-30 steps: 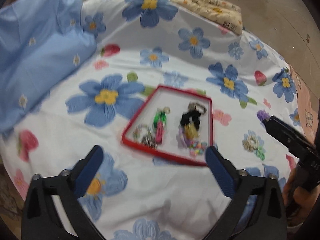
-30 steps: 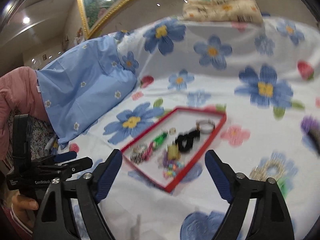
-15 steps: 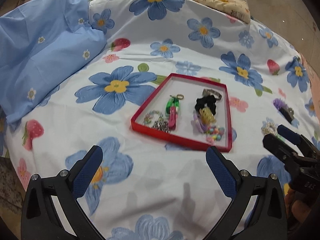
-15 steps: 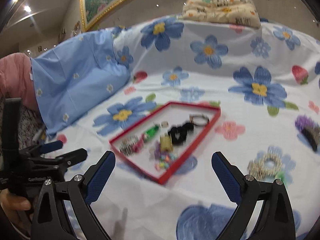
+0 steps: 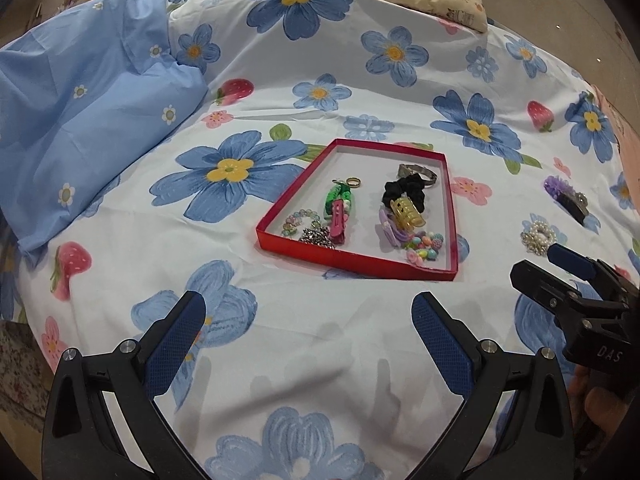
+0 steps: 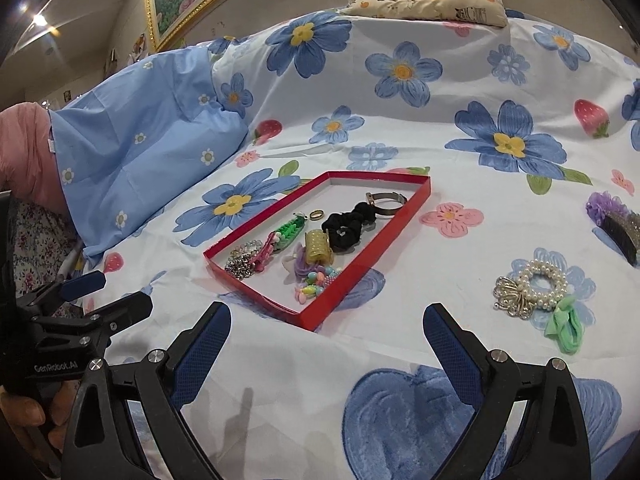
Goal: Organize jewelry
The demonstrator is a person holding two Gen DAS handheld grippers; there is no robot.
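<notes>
Bed sheet (image 6: 400,360): matt printed cloth, lightly creased. Red tray (image 6: 372,240): glossy card-like rim, matt white inside. Scrunchie (image 6: 344,226): soft black fabric. Bangle (image 6: 388,200): shiny metal. Claw clip (image 6: 318,246): translucent yellow plastic. Pearl bracelet (image 6: 544,284): glossy beads. Gripper pads (image 6: 450,346): blue, textured rubbery; frames matt black plastic.

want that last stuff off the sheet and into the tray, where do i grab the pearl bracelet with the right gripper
Take the pearl bracelet across its beaded band on the far side, away from the silver charm and green bow that hang at its near edge. It lies flat on the bedsheet, so come from above with the open right gripper, one finger inside the ring, one outside.
</notes>
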